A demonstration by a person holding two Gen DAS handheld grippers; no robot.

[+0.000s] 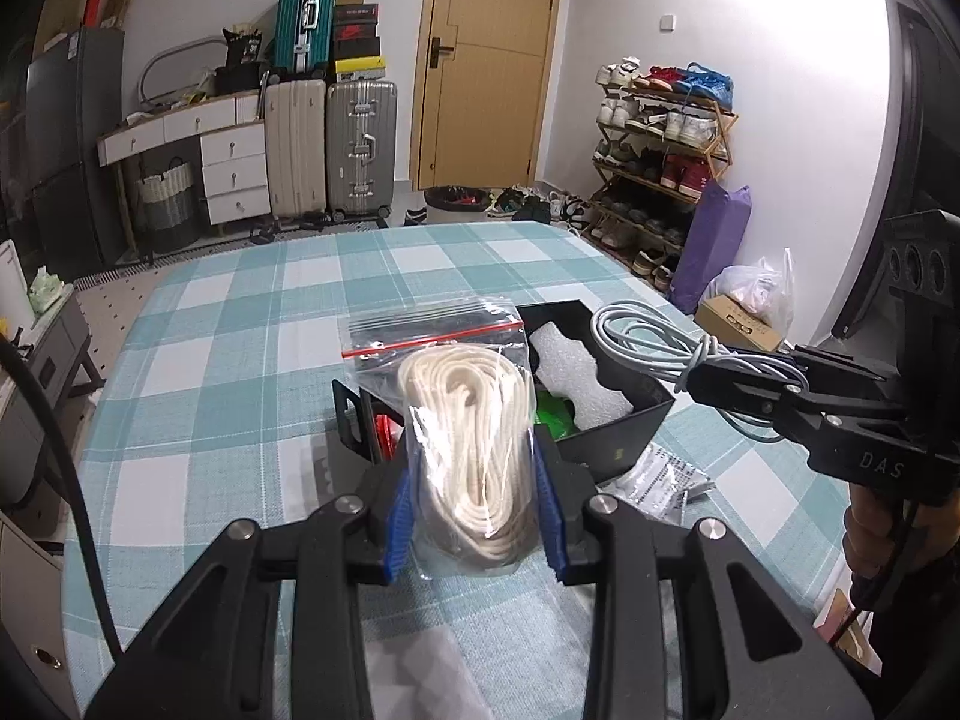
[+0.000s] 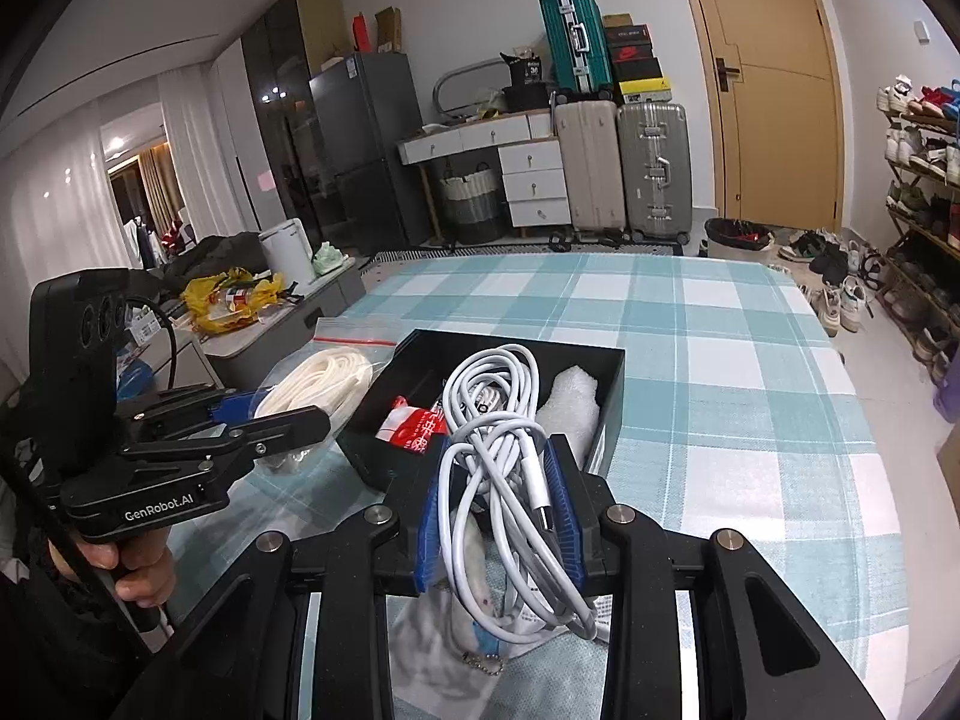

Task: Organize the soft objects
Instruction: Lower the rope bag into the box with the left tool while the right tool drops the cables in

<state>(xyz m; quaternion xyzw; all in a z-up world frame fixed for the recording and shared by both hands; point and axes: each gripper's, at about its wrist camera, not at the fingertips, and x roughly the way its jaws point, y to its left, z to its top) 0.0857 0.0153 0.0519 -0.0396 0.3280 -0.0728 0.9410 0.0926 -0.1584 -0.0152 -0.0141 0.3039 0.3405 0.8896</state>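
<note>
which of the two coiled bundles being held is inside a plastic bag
The cream rope, held by the left gripper, is in a clear zip bag; the white cable is bare.

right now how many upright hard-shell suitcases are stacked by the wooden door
3: a beige ribbed suitcase and a grey metal-trimmed suitcase stand side by side on the floor; a teal suitcase stands on top. Others may be hidden.

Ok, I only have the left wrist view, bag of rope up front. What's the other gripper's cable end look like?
Observer: The white cable is a loose coil clamped between the right gripper pads, with a connector plug hanging beside the right pad.
Operator: What's in the box behind my rope?
Observer: In the black box, a red and white packet lies left of the white foam.
Operator: Anything under that gripper?
Observer: A clear bag with a small ball chain lies on the tablecloth.
</note>
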